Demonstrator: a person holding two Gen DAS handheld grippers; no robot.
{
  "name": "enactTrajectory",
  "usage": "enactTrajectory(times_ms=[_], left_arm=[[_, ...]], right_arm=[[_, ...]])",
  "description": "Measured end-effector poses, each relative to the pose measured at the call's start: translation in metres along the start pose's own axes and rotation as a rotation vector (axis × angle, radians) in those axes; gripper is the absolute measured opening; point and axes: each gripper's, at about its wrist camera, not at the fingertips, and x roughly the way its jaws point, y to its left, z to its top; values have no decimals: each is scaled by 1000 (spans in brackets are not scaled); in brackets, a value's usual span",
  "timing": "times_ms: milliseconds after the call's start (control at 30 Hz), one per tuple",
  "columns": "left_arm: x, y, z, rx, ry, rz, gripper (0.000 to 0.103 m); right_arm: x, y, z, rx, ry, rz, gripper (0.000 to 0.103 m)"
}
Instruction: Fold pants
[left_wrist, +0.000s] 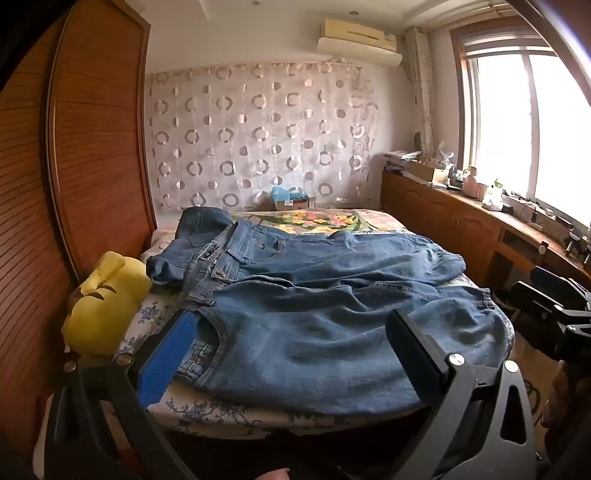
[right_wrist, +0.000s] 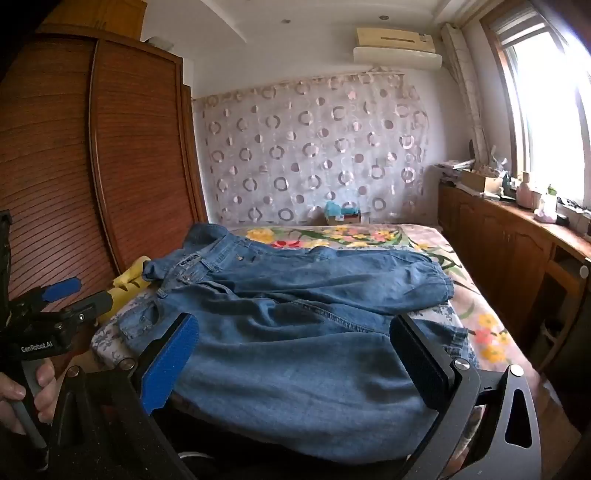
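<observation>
One pair of blue jeans (left_wrist: 314, 295) is spread flat on the bed (left_wrist: 229, 410), waistband to the left beside a yellow cushion (left_wrist: 107, 306), legs stretched to the right. The left gripper (left_wrist: 291, 354) is held over the waist end, jaws fully apart, nothing gripped. The right gripper (right_wrist: 295, 354) is held over the near leg, jaws equally wide and empty, the denim seen between them.
</observation>
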Motion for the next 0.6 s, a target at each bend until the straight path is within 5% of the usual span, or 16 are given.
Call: enactTrajectory(times_ms=[600], left_arm=[[0, 0, 0, 1, -11, 0, 103]], right_arm=[[-1, 1, -1, -1, 11, 2, 103]])
